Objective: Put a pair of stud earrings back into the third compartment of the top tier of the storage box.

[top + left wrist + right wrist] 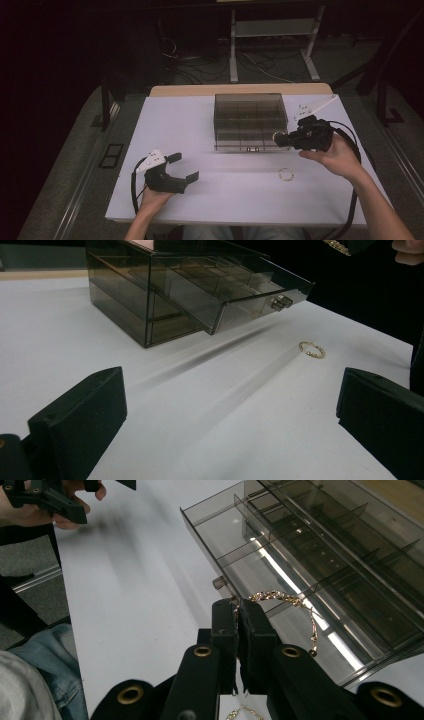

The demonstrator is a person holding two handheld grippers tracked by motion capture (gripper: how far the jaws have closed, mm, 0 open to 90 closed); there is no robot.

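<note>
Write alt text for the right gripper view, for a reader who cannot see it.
The right gripper, jaws shut, holds a gold chain over the open drawer of a smoky clear organiser on a white table.

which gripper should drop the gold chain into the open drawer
Right. The right gripper is already shut on the gold chain, hanging over the open drawer of the smoked organiser box. The left gripper is open, empty, away from it.
</note>
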